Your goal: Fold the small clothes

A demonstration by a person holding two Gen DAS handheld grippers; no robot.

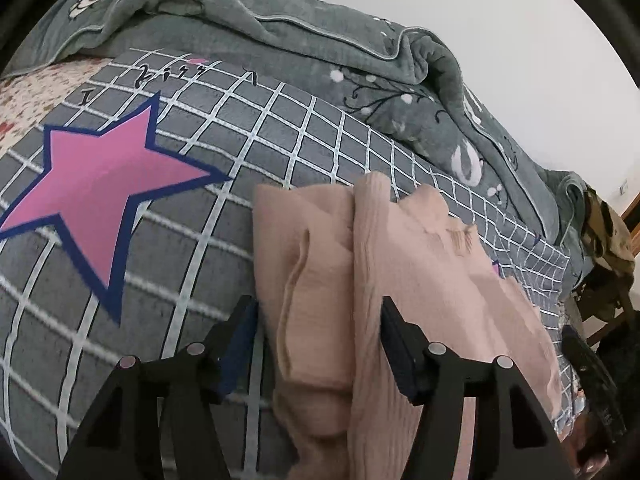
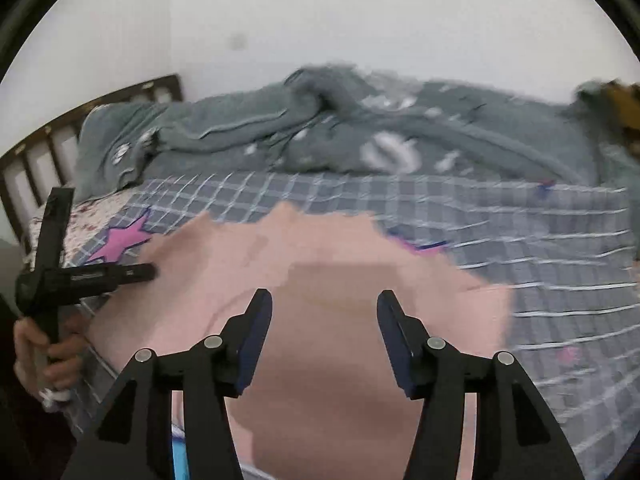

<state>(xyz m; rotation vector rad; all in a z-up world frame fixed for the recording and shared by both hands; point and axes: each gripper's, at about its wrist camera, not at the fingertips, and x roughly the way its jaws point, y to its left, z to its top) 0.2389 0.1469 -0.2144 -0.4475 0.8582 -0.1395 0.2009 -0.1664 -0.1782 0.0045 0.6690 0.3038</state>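
A pale pink ribbed garment [image 1: 404, 280] lies on the grey checked bedspread [image 1: 248, 132], with a raised fold running down its left half. My left gripper [image 1: 318, 314] stands open over that fold. One finger is at the cloth's left edge and the other rests above the ribbed part, and neither pad presses on it. In the blurred right wrist view the same garment [image 2: 320, 264] spreads wide under my right gripper [image 2: 325, 306], which is open with nothing pinched. In that view the left gripper [image 2: 132, 272] reaches in from the left, held by a hand [image 2: 56, 360].
A rumpled grey quilt [image 1: 320, 40] is heaped along the back of the bed against a white wall. A large pink star [image 1: 104, 184] is printed on the bedspread. A dark slatted headboard [image 2: 60, 136] stands at the left. A camouflage bag [image 1: 608, 232] sits on a chair at the right.
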